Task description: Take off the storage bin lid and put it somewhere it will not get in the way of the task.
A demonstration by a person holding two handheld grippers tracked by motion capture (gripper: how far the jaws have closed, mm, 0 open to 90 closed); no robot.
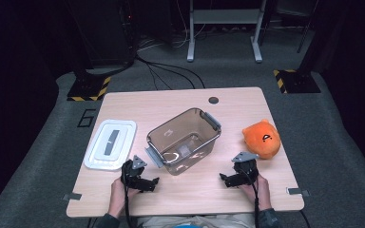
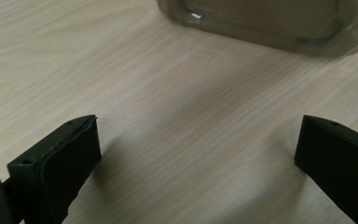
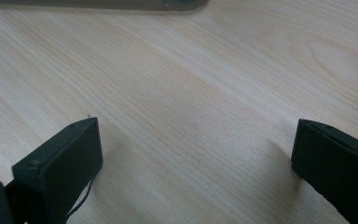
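A clear brownish plastic bin (image 1: 184, 140) with grey handles stands without its lid at the middle of the wooden table (image 1: 138, 102). Its white lid (image 1: 110, 144) lies flat to the left of it. An orange plush toy (image 1: 262, 138) sits to the right. My left gripper (image 1: 153, 183) rests low near the front edge, below the bin's near left corner, with its jaws wide open over bare wood (image 2: 198, 140); the bin's base (image 2: 270, 23) is just ahead of it. My right gripper (image 1: 224, 179) is held near the front right, open and with nothing in it (image 3: 196, 140).
A round cable hole (image 1: 213, 100) sits at the table's far edge. Metal clips (image 1: 71, 196) mark the front corners. Beyond the table are grey carpet, cables and stand feet with yellow-black tape (image 1: 89, 89).
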